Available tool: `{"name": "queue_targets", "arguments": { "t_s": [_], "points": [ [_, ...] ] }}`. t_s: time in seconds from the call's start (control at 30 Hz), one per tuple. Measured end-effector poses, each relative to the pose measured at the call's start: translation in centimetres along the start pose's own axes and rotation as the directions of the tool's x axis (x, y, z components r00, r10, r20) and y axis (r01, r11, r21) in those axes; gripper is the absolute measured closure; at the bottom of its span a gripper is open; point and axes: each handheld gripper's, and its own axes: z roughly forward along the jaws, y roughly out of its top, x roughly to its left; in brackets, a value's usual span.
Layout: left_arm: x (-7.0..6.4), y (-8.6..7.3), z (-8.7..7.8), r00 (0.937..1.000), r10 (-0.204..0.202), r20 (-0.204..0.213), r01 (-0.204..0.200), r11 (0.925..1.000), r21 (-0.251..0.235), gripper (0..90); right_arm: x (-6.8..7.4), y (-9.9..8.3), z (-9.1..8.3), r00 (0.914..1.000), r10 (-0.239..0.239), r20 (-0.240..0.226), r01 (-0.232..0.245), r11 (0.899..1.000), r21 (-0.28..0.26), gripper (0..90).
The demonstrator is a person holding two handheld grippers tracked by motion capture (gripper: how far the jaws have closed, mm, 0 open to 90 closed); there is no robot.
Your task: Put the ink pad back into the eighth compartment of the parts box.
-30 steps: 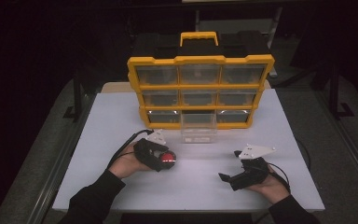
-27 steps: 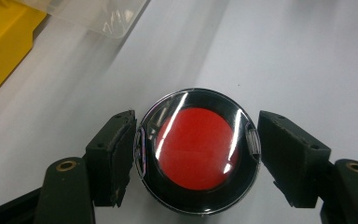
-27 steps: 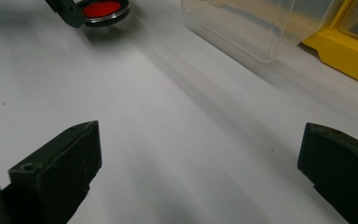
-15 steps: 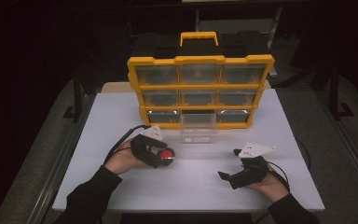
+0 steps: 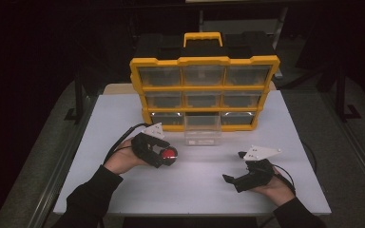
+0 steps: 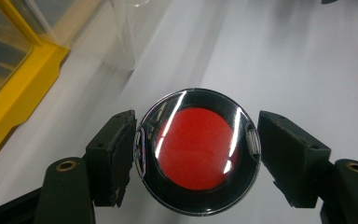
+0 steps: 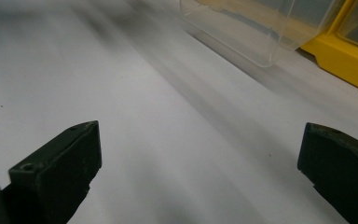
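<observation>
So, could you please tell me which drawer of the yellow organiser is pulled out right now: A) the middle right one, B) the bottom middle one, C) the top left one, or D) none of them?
B: in the high view the clear bottom middle drawer juts forward from the yellow organiser onto the table, while the other drawers sit flush.
</observation>
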Motion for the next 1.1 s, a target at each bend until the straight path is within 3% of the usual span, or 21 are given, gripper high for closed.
{"name": "queue_targets", "arguments": {
  "t_s": [0.37,1.1],
  "points": [
    [0.2,1.1,-0.7,1.0,0.007,0.004,-0.007,0.9998,-0.02,29.5,0.0,0.0,0.0,1.0,0.003,0.001,-0.003,1.0,-0.006,0.0],
    [0.7,3.5,-2.1,0.9988,0.039,-0.028,-0.04,0.9986,-0.034,29.4,-0.1,0.1,-0.1,1.0,0.007,0.001,-0.007,1.0,-0.013,0.0]
  ]
}}
